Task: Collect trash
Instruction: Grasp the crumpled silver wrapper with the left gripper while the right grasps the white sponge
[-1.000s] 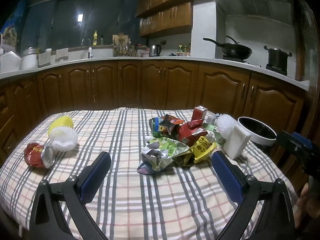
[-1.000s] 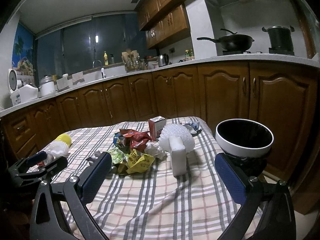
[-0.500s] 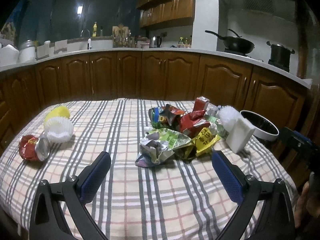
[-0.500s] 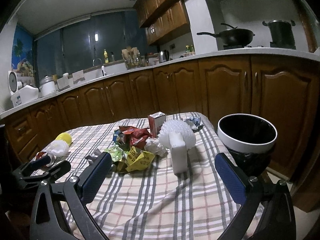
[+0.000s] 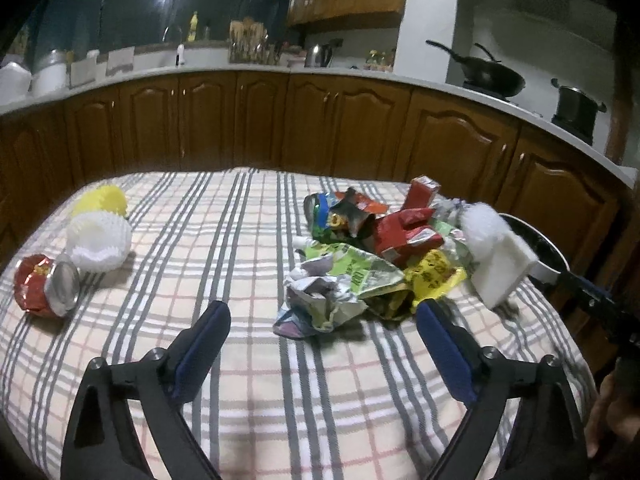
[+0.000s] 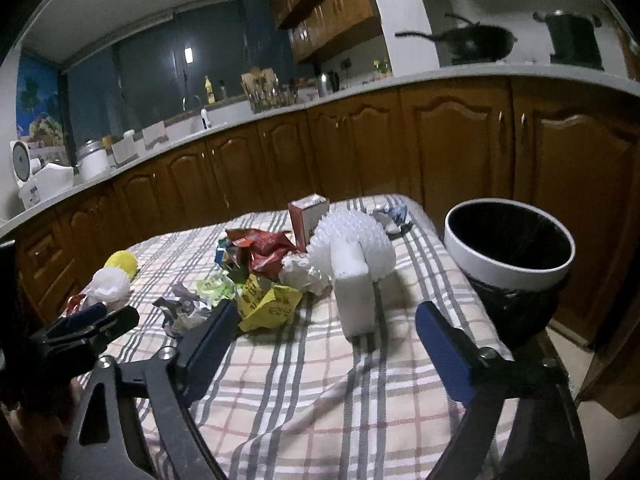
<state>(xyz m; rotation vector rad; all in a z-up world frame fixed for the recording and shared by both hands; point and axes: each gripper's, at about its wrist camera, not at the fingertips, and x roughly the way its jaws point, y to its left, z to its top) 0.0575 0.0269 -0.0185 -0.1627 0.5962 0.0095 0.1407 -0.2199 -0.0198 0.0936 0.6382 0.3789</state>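
A pile of crumpled wrappers (image 5: 360, 252) lies on the checked tablecloth (image 5: 240, 380), with a red carton (image 5: 422, 192), a white foam block (image 5: 502, 272) and white foam netting (image 5: 480, 224). My left gripper (image 5: 322, 322) is open and empty, just short of the pile's near edge. A crushed red can (image 5: 44, 285), white netting (image 5: 100, 242) and yellow netting (image 5: 102, 200) lie at the left. My right gripper (image 6: 322, 322) is open and empty, near the foam block (image 6: 354, 294) and yellow wrapper (image 6: 270, 304). A white-rimmed bin (image 6: 510, 246) with a black liner stands beside the table.
Brown kitchen cabinets (image 5: 340, 128) and a counter run behind the table. A wok (image 5: 492, 76) and pot (image 5: 578, 106) sit on the stove. The left gripper shows at the left in the right wrist view (image 6: 86, 326). The table edge drops off at the right by the bin.
Both grippers have come lower and closer to the table. The trash pile now sits nearer the left gripper's fingertips. Nothing on the table has moved.
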